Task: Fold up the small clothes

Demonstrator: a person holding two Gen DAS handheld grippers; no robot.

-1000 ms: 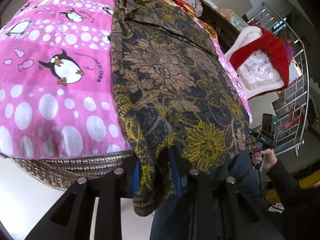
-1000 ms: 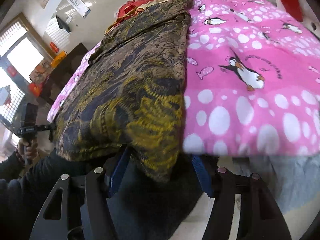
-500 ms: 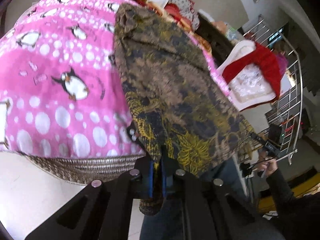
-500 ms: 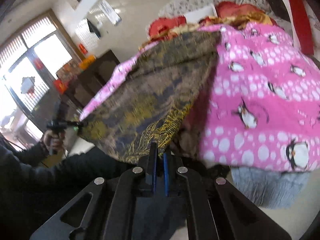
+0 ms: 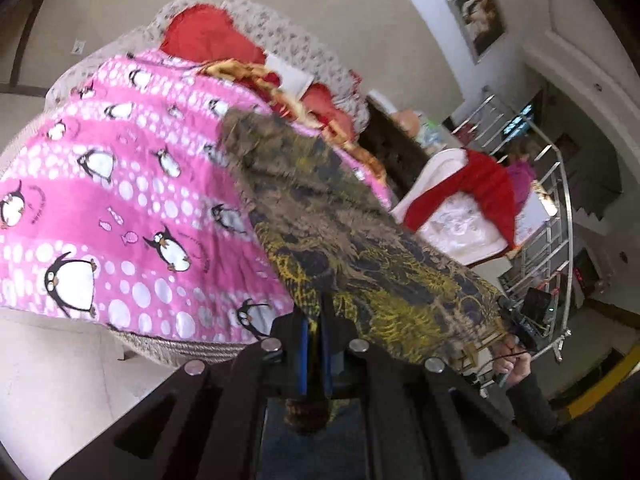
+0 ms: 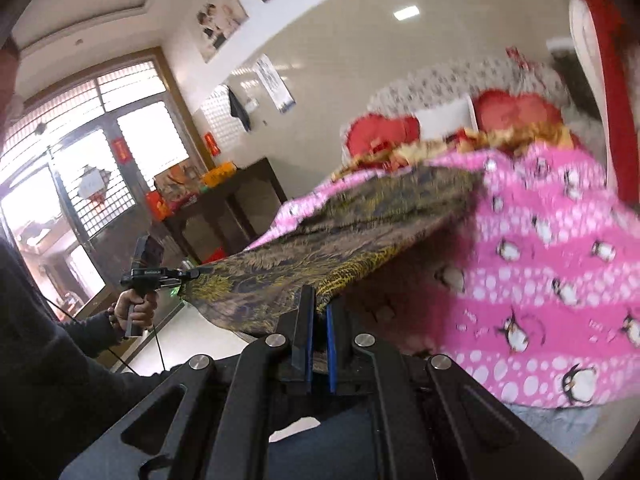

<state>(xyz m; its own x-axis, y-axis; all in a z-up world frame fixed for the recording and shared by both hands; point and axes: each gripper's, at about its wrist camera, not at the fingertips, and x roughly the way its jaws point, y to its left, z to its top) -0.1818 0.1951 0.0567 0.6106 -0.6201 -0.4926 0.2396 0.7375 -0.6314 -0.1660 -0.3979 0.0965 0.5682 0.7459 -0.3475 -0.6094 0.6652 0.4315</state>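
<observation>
Two grippers: we hold one in each hand.
Left wrist view: our left gripper (image 5: 316, 344) is clenched on the patterned garment (image 5: 352, 240), which lies along the right side of the penguin blanket (image 5: 120, 208).
Right wrist view: our right gripper (image 6: 318, 320) pinches the garment's near hem, lifted off the blanket's left side; the left hand (image 6: 134, 306) grips its handle beyond.

Pale tiled wall (image 6: 360, 56) with framed pictures (image 6: 220, 20); bright barred window (image 6: 132, 136); dark cabinet (image 6: 228, 216).

Home bedrm: bed w/ penguin blanket (image 5: 120, 216), framed pics (image 6: 222, 20), cupboard (image 6: 236, 204).
</observation>
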